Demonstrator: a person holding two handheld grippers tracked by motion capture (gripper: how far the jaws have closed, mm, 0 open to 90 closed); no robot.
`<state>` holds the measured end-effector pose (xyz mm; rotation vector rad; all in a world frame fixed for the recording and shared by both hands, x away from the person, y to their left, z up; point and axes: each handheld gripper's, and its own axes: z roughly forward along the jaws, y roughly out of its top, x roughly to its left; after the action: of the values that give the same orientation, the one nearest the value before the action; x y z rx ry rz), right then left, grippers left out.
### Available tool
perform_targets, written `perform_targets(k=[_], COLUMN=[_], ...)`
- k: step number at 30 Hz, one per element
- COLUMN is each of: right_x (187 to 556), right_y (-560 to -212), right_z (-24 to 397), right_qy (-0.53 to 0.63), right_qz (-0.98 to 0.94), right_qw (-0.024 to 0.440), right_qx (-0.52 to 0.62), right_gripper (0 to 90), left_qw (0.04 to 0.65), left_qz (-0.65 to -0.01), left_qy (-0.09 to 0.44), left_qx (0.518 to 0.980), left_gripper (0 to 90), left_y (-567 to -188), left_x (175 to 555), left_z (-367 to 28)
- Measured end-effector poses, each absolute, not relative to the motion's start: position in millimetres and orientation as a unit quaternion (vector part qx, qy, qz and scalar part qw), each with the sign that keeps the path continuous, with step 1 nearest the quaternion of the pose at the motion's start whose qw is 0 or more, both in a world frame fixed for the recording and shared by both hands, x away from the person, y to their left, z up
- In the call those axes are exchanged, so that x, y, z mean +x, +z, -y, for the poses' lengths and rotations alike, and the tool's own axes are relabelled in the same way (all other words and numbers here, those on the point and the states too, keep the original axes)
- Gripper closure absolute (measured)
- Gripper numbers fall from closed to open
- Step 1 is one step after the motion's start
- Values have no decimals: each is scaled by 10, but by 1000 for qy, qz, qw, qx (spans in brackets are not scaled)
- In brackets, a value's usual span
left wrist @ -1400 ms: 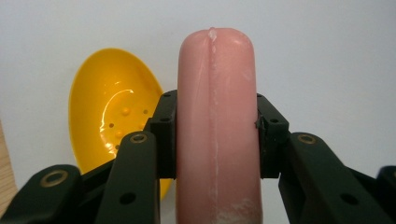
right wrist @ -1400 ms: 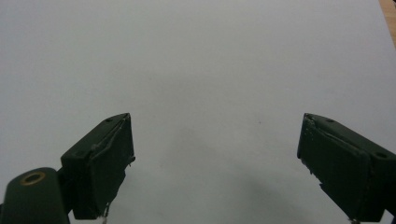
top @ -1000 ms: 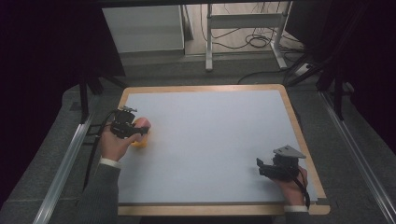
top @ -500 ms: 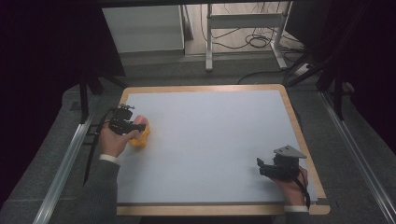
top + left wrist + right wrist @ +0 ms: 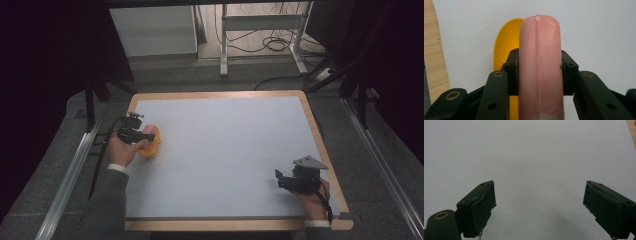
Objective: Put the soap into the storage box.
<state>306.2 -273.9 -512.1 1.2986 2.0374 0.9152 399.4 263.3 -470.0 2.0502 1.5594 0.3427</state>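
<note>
Sausage-shaped and pink, the thing [image 5: 540, 67] clamped in the left hand-held gripper [image 5: 539, 72] looks like a toy hot dog: smooth, rounded at the tip, with a moulded seam down its length and pale scuffs on its skin. The jaws press on its two sides about midway along, and the body keeps its round form between them, so it reads as fairly stiff plastic or firm rubber, light enough for a one-handed lift. That glossy curved surface could slide or roll if squeezed off-centre; a hold across the middle, square to the long axis as now, seems the safest place.

Beneath and behind the sausage lies a yellow dish [image 5: 506, 42], curved and shiny, probably thin hard plastic that would skate on the counter [image 5: 230, 150] if nudged. Whether the sausage rests in it or hangs just above it cannot be told. In the high view both sit at the counter's left edge, under the person's left hand [image 5: 122, 149].

The right hand-held gripper [image 5: 539, 207] rests near the counter's front right corner, well apart from the toy, its jaws spread wide with nothing between them but bare white surface. Its pads [image 5: 482, 207] show worn, frayed edges, which may grip a slick toy less surely.
</note>
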Motion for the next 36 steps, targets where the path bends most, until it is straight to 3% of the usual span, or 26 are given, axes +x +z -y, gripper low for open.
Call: perform_targets(k=[19,21,22,23,28,36], right_x=[3069,3068,3066,3065,3065,3066], right_y=[-5145,-5143,-5141,-5138,-5138,-5143], right_z=[2727,2719,2716,2712,2721,2708], right_qy=[337,337,337,338,338,337], right_qz=[-761,-762,-762,-762,-760,-761], right_qw=[273,274,274,274,275,275], right_qx=[483,481,481,480,482,482], right_gripper=[104,104,104,104,104,104], left_qw=[276,280,280,282,300,333], left_qz=[-590,-588,-586,-583,-574,-553], left_qy=[117,117,127,136,140,149], left_qx=[750,750,750,750,749,749], left_gripper=[590,437,437,348,301,305], left_y=[-4900,-4860,-4840,-4820,-4765,-4660], left_x=[4017,4014,4008,3998,3940,3797], left_z=[-2681,-2691,-2686,-2683,-2694,-2708])
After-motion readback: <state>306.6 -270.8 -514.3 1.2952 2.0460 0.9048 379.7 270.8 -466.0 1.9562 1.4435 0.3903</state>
